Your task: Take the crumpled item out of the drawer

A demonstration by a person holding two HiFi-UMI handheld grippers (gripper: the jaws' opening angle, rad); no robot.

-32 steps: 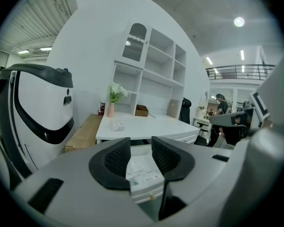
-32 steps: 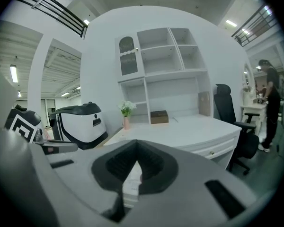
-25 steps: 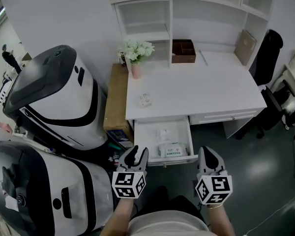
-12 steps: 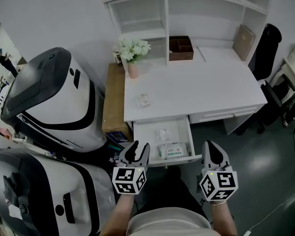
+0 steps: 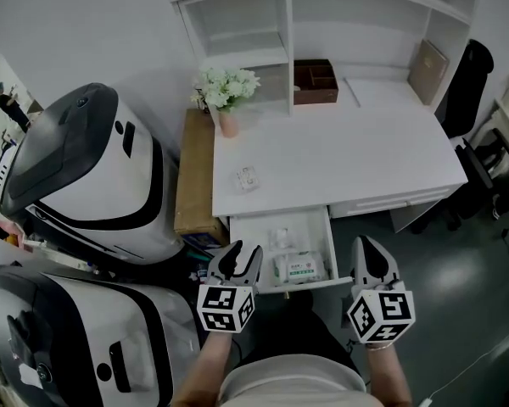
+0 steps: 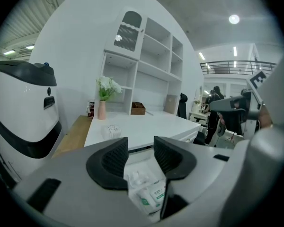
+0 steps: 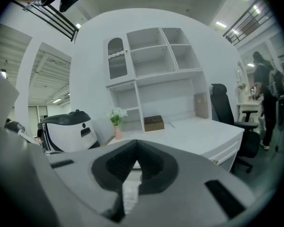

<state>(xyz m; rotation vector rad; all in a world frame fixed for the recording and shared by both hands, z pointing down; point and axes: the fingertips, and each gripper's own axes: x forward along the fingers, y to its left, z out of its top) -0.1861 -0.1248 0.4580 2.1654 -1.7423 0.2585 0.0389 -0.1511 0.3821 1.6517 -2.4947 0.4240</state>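
The desk's drawer (image 5: 242, 244) stands pulled out. Inside it a small crumpled white item (image 5: 279, 236) lies toward the back, and a white wipes pack (image 5: 299, 269) with green print lies nearer the front. My left gripper (image 5: 236, 261) hovers at the drawer's front left corner. Its jaws are opening, with nothing between them. Past them, in the left gripper view, I see the crumpled item (image 6: 135, 178) and the wipes pack (image 6: 149, 196) below my left gripper (image 6: 141, 150). My right gripper (image 5: 370, 257) hangs just right of the drawer front, and in its own view my right gripper (image 7: 135, 167) is shut and empty.
On the white desk top (image 5: 356, 155) lies a small white object (image 5: 248, 177); a vase of flowers (image 5: 226, 91) and a brown box (image 5: 314, 82) stand at the back. Two big white-and-black machines (image 5: 85, 176) crowd the left. A black chair (image 5: 467, 83) stands at the right.
The left jaws have spread wider. Both grippers stay near the drawer front, and the right one has drifted a little to the right.
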